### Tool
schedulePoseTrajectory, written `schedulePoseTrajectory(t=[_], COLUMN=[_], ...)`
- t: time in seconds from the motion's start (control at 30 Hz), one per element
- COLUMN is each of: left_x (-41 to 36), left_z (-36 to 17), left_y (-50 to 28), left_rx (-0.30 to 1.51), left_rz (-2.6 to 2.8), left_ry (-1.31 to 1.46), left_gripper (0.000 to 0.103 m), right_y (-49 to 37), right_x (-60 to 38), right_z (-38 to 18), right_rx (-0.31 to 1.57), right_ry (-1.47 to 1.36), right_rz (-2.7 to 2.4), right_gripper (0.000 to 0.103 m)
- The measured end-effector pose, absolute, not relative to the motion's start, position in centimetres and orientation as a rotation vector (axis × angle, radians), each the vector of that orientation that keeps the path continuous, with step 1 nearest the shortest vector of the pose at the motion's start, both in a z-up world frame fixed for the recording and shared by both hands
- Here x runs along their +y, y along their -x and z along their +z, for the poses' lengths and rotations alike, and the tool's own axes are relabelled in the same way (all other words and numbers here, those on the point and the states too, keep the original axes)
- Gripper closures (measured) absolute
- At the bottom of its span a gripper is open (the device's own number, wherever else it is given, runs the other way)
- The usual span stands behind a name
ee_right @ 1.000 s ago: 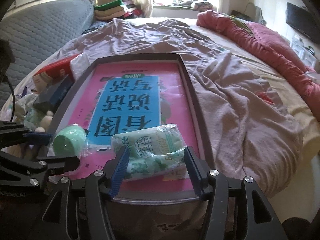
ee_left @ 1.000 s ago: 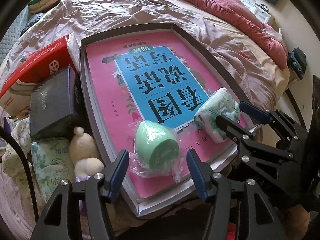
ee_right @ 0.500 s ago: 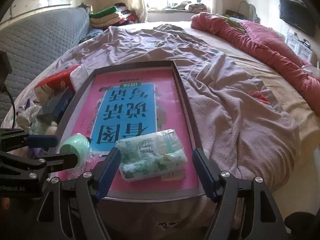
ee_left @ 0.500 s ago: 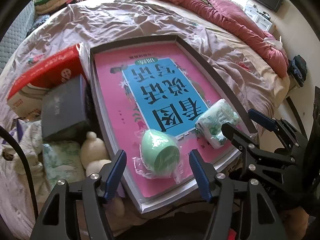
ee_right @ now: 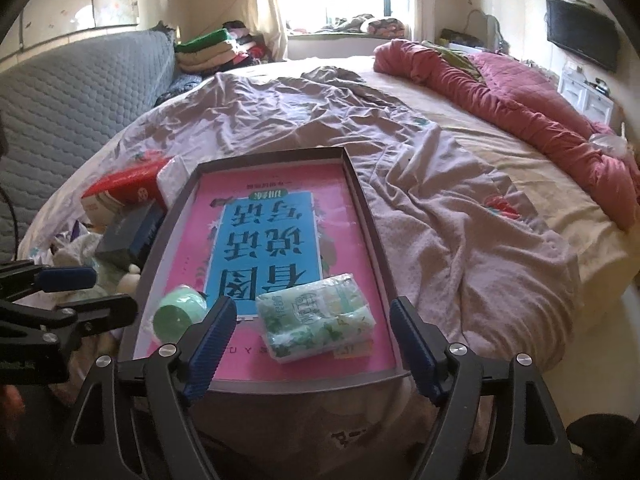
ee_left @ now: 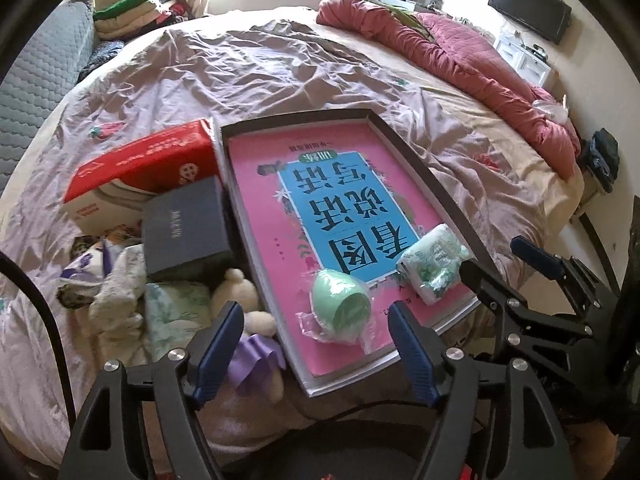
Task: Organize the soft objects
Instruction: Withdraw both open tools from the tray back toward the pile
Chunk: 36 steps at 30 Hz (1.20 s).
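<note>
A grey-rimmed tray [ee_left: 404,141] with a pink and blue printed base lies on the bed; it also shows in the right wrist view [ee_right: 362,196]. On its near end lie a green egg-shaped object in clear wrap [ee_left: 340,306] [ee_right: 178,316] and a green-and-white tissue pack [ee_left: 434,268] [ee_right: 316,322]. My left gripper [ee_left: 316,348] is open and empty, just short of the egg. My right gripper [ee_right: 312,340] is open and empty, just short of the tissue pack.
Left of the tray sit a red box [ee_left: 140,168], a dark box [ee_left: 184,224], another tissue pack [ee_left: 176,312], a white plush toy [ee_left: 244,300] and crumpled cloth [ee_left: 116,284]. A red quilt [ee_right: 520,108] lies at the far right. Folded clothes [ee_right: 208,50] are stacked at the back.
Both grippers have pulled back and up from the tray. The right gripper has let go of the tissue pack and opened wider. The egg and pack stay on the tray.
</note>
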State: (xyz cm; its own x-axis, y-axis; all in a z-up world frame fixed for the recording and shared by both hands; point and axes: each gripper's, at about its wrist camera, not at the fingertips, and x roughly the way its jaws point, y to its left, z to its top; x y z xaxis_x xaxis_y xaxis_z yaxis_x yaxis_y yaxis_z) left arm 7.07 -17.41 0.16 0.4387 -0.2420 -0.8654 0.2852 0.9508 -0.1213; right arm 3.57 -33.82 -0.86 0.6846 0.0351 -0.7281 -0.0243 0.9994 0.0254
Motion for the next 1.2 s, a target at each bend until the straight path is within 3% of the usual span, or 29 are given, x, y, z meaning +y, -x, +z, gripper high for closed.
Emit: schedulePoseTrajectory(t=[0.87, 1.2], left_x=[-14.1, -9.4], left_z=[4.2, 5.6], left_y=[-4.1, -4.0], left_rx=[0.965, 0.94], left_rz=[-0.279, -0.207], left_ry=[-0.034, 0.013], left_gripper=[0.025, 0.022], right_y=[-0.9, 0.0], right_x=[-32.0, -29.6], right_z=[4.6, 6.7], right_rx=[0.716, 0.67], right_ry=[-0.083, -0.041], right_rz=[0.027, 0.06], right_gripper=[0.021, 0.021])
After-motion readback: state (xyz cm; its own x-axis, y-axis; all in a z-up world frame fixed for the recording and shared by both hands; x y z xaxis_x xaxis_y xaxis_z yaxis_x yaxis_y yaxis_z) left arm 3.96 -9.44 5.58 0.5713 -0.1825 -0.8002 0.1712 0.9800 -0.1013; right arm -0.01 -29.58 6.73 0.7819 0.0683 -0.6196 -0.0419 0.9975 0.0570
